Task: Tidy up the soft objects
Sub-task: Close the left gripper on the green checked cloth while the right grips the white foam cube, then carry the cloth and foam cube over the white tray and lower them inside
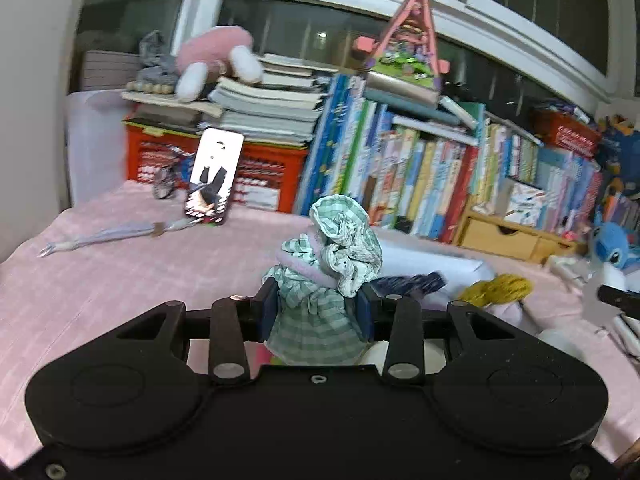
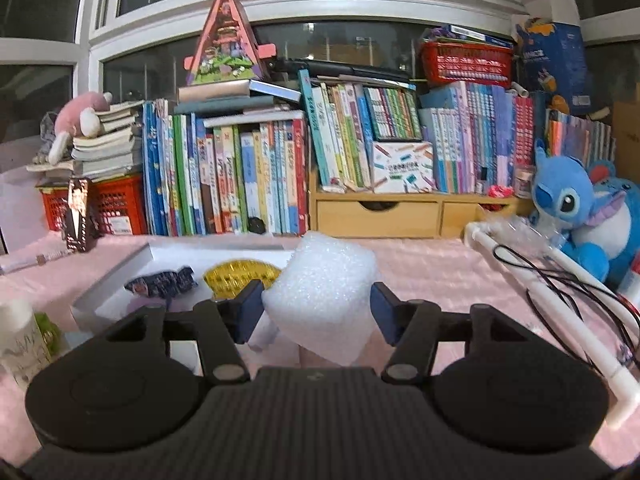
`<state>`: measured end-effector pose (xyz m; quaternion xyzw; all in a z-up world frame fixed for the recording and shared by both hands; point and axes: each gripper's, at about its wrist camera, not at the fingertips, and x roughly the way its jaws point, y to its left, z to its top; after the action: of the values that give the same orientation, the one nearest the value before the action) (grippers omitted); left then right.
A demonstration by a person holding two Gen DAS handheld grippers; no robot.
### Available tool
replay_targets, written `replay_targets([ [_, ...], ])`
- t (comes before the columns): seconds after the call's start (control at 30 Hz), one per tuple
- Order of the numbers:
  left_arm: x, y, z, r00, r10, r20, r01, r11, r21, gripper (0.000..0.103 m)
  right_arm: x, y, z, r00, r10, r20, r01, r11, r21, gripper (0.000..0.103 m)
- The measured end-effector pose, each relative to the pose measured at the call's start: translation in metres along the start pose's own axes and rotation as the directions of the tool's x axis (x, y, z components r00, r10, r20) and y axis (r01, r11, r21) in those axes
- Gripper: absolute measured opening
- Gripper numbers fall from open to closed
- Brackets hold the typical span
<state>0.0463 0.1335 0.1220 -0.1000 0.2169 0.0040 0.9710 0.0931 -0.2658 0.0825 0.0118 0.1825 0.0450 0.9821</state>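
While both wrist views are sharp up close, plenty is hidden or smeared. The left tongs (image 1: 318, 312) are clenched on a bunched green striped cloth (image 1: 340, 248), which sticks up between the blue pads; its lower end drops behind the black body, so I can't see how far it hangs. It sits above the pink-covered counter (image 1: 120, 280).

The right tongs (image 2: 316, 310) have a white foam block (image 2: 320, 304) between them. There's a visible gap on the right pad's side, and the left pad (image 2: 250, 308) looks to be right at the block's edge, so I can't tell whether they're gripping it or just spread around it. The block's bottom is cut off by the tool body.

Behind the foam lies a shallow white tray (image 2: 116, 276) holding a dark blue patterned piece (image 2: 162, 282) and a yellow knitted piece (image 2: 240, 276). A purple thing in the tray is mostly hidden by the tongs. At lower left a white bottle (image 2: 20, 344) is cut off by the frame edge.

Far right, a blue plush (image 2: 568, 200) leans near the books (image 2: 240, 184). A phone (image 1: 214, 176) stands propped against a red crate (image 1: 272, 176); in the right view it's too blurry to read.
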Motion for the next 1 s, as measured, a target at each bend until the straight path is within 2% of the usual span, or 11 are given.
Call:
replay_targets([
  [0.2,0.021,-0.021,0.031,0.998,-0.06,-0.036,0.061,0.998,0.032,0.037,0.015,0.008,0.027,0.998,0.063,-0.007,-0.063,0.998,0.01,0.061],
  [0.33,0.045,-0.044,0.048,0.993,-0.081,-0.086,0.088,0.992,0.086,0.037,0.029,0.016,0.044,0.995,0.094,-0.022,-0.094,0.996,0.007,0.061],
  [0.47,0.077,-0.066,0.065,0.984,-0.108,-0.144,0.123,0.987,0.101,0.037,0.052,0.024,0.063,0.991,0.125,-0.052,-0.123,0.992,0.033,0.061],
  [0.53,0.096,-0.076,0.073,0.974,-0.133,-0.183,0.151,0.985,0.087,0.037,0.067,0.027,0.071,0.988,0.136,-0.076,-0.133,0.99,0.043,0.061],
  [0.67,0.153,-0.092,0.084,0.939,-0.199,-0.282,0.213,0.977,0.021,0.038,0.102,0.033,0.081,0.974,0.169,-0.147,-0.158,0.984,0.083,0.062],
  [0.83,0.227,-0.106,0.084,0.902,-0.162,-0.4,0.175,0.985,-0.005,0.038,0.147,0.041,0.081,0.961,0.146,-0.234,-0.127,0.987,0.098,0.062],
  [0.9,0.251,-0.111,0.084,0.892,-0.137,-0.43,0.154,0.988,0.005,0.038,0.162,0.042,0.081,0.958,0.137,-0.251,-0.117,0.989,0.093,0.062],
  [1.0,0.278,-0.117,0.085,0.886,-0.118,-0.448,0.142,0.99,0.019,0.038,0.18,0.044,0.081,0.952,0.143,-0.27,-0.122,0.988,0.093,0.062],
])
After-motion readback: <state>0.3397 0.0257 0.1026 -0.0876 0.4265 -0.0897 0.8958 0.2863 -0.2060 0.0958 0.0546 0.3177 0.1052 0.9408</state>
